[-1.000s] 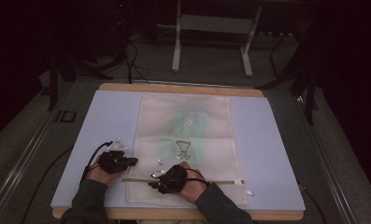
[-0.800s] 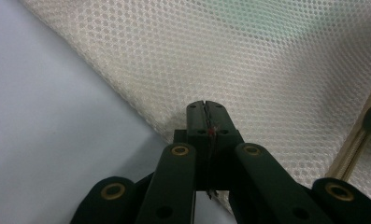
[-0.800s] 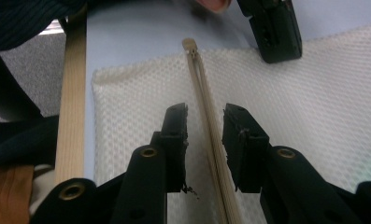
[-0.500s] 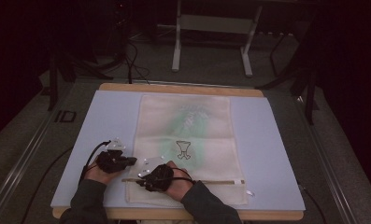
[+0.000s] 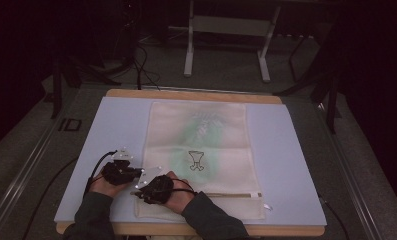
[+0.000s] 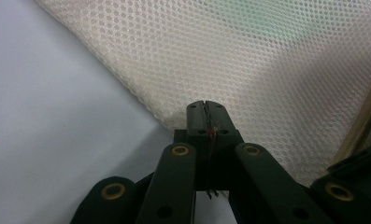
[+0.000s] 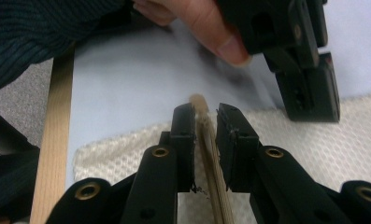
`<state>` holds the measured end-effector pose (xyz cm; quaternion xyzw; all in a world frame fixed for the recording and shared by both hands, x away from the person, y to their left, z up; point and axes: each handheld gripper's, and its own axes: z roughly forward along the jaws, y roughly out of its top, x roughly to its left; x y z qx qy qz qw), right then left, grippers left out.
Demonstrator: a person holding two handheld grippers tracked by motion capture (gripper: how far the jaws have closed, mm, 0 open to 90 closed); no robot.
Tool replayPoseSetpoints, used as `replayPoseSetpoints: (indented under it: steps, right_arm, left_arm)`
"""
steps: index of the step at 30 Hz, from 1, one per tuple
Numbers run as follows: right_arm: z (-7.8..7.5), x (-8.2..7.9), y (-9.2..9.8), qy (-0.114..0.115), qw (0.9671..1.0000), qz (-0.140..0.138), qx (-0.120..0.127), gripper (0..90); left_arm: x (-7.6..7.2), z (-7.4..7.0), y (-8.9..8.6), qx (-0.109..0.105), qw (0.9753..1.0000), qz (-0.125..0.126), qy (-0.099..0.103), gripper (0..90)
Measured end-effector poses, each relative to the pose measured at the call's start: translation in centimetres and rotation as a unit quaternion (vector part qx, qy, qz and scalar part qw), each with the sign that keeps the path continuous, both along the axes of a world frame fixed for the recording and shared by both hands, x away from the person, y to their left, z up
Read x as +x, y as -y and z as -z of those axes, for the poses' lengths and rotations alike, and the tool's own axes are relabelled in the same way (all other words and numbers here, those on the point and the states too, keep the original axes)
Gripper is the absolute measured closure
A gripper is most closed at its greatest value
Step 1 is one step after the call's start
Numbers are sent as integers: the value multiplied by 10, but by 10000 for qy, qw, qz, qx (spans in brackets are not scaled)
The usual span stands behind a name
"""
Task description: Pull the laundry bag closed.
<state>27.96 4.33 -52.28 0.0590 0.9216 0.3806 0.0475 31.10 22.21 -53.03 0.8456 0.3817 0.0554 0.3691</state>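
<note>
A cream mesh bag (image 5: 201,135) lies flat on the pale blue table (image 5: 296,150), with a tan zipper (image 5: 226,195) running across its near end. My left gripper (image 5: 140,173) is at the bag's near left edge. In the left gripper view the left gripper (image 6: 204,111) is shut on the edge of the mesh bag (image 6: 267,60). My right gripper (image 5: 138,192) points left at the zipper's left end. In the right gripper view the right gripper (image 7: 204,114) has the zipper (image 7: 216,186) pinched between its jaws. The left gripper (image 7: 311,100) stands just beyond it on the mesh bag (image 7: 342,130).
The bag carries a faint green print and a small dark goblet-shaped mark (image 5: 196,160). The table's wooden front edge (image 7: 52,140) runs close to my right gripper. Behind the table, a metal stand (image 5: 226,25) and cables (image 5: 141,65) are on the floor.
My right gripper has slid left along the zipper, ending close beside the left gripper. The left gripper has stayed at the bag's left edge.
</note>
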Motion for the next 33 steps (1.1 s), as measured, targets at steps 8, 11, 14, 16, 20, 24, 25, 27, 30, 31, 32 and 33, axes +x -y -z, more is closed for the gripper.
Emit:
replayPoseSetpoints:
  steps: [8, 11, 14, 16, 20, 24, 25, 27, 30, 31, 32, 33]
  right_arm:
    - [2, 2, -14, -47, 10000, -21, -22, 770]
    - [4, 2, -18, -66, 9999, -51, -58, 771]
    - [6, 4, -22, -114, 9999, -48, -96, 772]
    - [8, 4, -27, -57, 9998, -58, -192, 781]
    - [8, 4, -32, 22, 9995, -74, -305, 810]
    - [7, 4, -27, -39, 9999, 9, -120, 813]
    - [7, 5, -25, -77, 10000, -8, -58, 814]
    - [6, 5, -23, -84, 10000, -37, -35, 815]
    - [3, 5, -19, -99, 9999, -16, 58, 819]
    - [2, 5, -18, -126, 9999, 0, 91, 820]
    - [1, 5, -17, -124, 9999, -2, 89, 825]
    - [0, 4, -16, -93, 9999, -15, 72, 889]
  left_arm:
    - [1, 0, -2, -38, 10000, 21, -51, 895]
    - [2, 1, -3, -101, 9999, 2, -106, 895]
    - [2, 1, -3, -98, 9999, 5, -106, 895]
    - [2, 1, -3, -85, 9999, 15, -89, 895]
    - [2, 1, -2, -74, 9999, 2, -80, 895]
    - [1, 1, -2, -84, 9999, -6, -88, 896]
    - [1, 1, -2, -84, 9999, -6, -88, 896]
    - [1, 1, -2, -81, 9999, -9, -86, 896]
    - [2, 1, -2, -79, 9999, -1, -82, 896]
    - [2, 1, -2, -80, 9999, -1, -80, 896]
    - [2, 1, -2, -82, 9999, -8, -78, 896]
    - [2, 1, -2, -87, 9999, -12, -77, 896]
